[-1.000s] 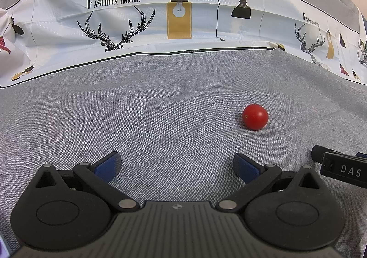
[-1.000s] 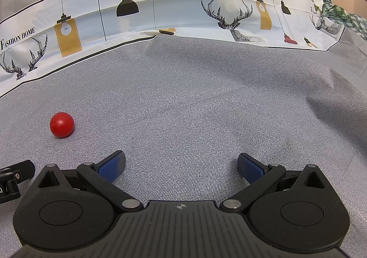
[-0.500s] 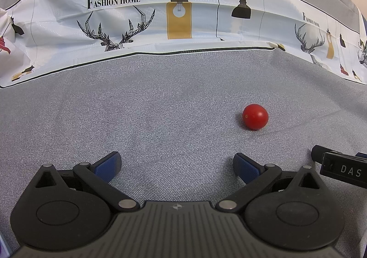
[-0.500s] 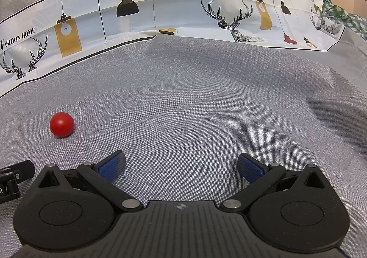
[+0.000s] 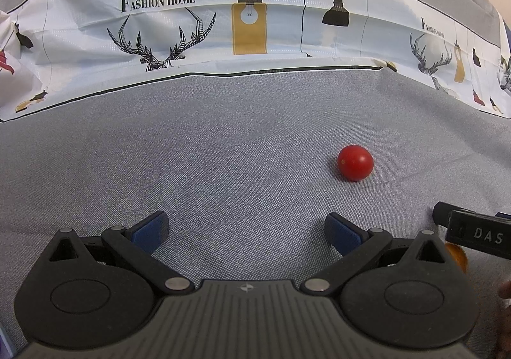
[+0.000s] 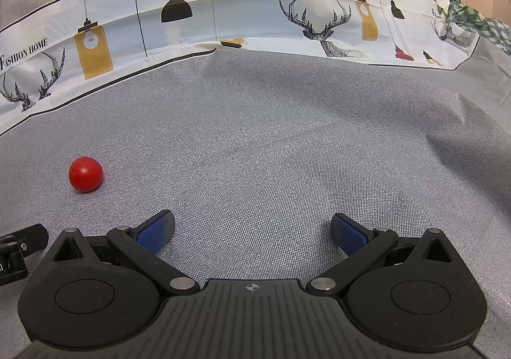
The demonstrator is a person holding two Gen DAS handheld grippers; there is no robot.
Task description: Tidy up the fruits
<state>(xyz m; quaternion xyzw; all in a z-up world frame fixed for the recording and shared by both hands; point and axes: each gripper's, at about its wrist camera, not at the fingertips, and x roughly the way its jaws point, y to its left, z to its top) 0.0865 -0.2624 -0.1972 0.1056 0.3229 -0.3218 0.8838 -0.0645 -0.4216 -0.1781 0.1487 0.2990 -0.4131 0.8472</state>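
A small red round fruit lies on the grey cloth, ahead and right of my left gripper. It also shows in the right wrist view, ahead and left of my right gripper. Both grippers are open and empty, low over the cloth, with blue pads wide apart. A bit of an orange thing shows at the right edge of the left wrist view, mostly hidden behind the gripper bodies.
The grey cloth covers the surface, with a white printed band along the far side. The cloth is wrinkled at the right. A green checked cloth lies at the far right. The other gripper's black body is close on the right.
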